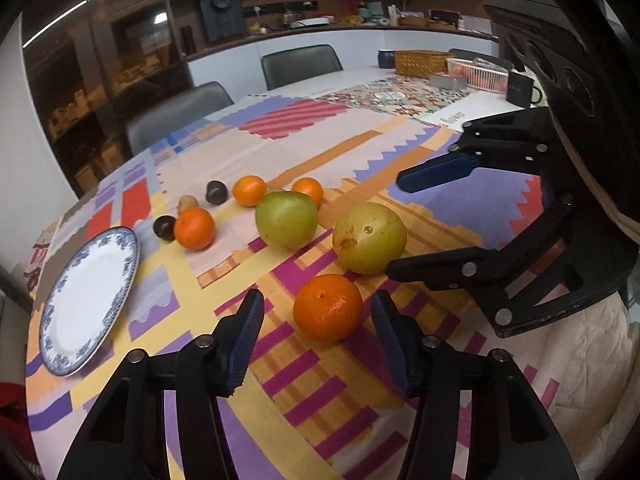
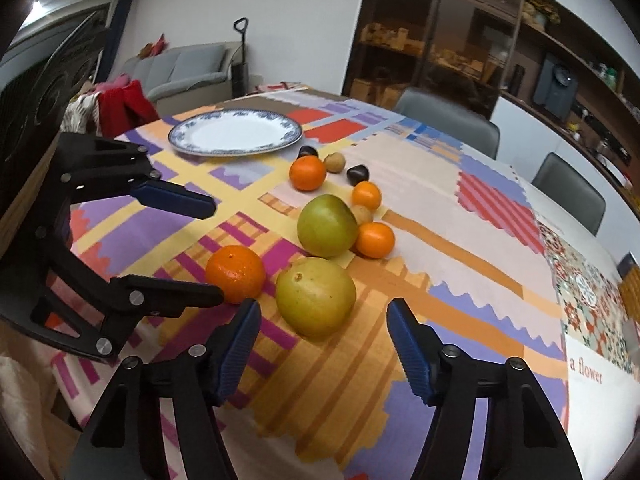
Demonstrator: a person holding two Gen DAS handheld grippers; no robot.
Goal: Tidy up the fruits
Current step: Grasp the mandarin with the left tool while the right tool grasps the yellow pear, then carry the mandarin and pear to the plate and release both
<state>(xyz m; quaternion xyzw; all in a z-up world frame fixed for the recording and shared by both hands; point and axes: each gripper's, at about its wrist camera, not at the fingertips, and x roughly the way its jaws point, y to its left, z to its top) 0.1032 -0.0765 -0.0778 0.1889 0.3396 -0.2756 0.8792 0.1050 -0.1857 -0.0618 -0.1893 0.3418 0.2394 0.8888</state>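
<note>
Fruits lie loose on a patterned tablecloth. My left gripper [image 1: 318, 312] is open, its jaws either side of the nearest orange mandarin [image 1: 328, 306], not touching it. My right gripper [image 2: 322, 320] is open just before a yellow-green apple [image 2: 315, 297]; it also shows in the left wrist view [image 1: 404, 224], open beside that apple [image 1: 369, 237]. A second green apple [image 1: 286, 219], three more mandarins [image 1: 194, 227], two dark chestnut-like fruits [image 1: 217, 192] and a small brown fruit [image 1: 187, 202] lie beyond. A white plate with blue rim [image 1: 120, 240] stands empty at the left.
Grey chairs [image 1: 301, 64] stand round the far side of the table. A wicker basket [image 1: 422, 63] and a pink tray [image 1: 478, 72] sit at the far right end. The table's near edge runs just under my grippers.
</note>
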